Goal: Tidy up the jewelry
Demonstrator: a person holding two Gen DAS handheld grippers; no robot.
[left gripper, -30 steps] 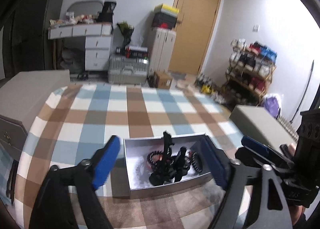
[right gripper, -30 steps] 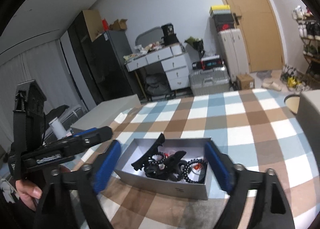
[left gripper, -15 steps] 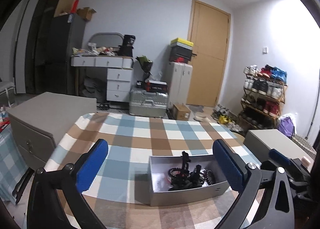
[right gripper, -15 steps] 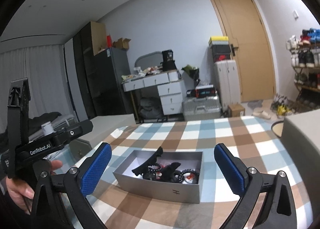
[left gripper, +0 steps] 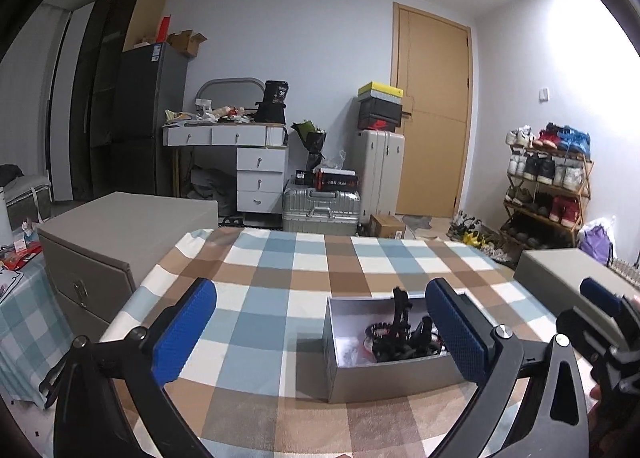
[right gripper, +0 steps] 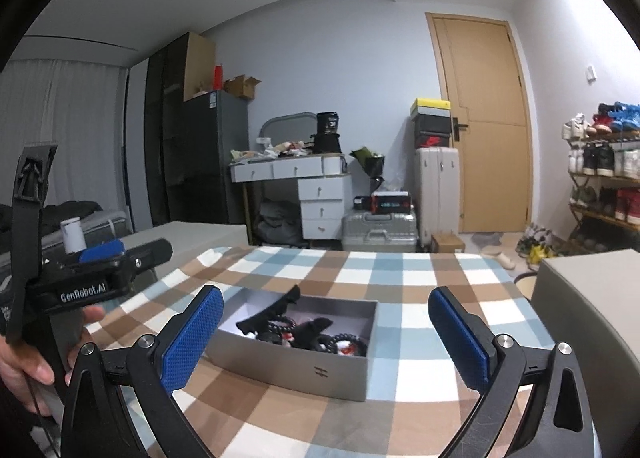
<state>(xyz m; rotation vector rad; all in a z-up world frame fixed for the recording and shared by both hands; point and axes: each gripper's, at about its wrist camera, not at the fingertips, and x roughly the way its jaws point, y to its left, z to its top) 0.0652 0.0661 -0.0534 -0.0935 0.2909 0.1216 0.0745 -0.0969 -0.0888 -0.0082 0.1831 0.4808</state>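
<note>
A: Jewelry — a dark tangle of beaded bracelets and black claw clips point(right gripper: 304, 332) — lies inside the open grey cardboard box point(right gripper: 296, 364) on the brown, blue and white checked tablecloth point(left gripper: 280, 270), near the table's front edge.

B: And the tongs?

A: Both spread wide, gripping nothing. The left gripper point(left gripper: 320, 328) hovers with the box behind its right blue pad point(left gripper: 456, 334). The right gripper point(right gripper: 326, 332) frames the box between its pads, clear of it.

B: Any writing?

A: "GenRobot.AI" in white on the left tool's black body, seen from the right wrist.
</note>
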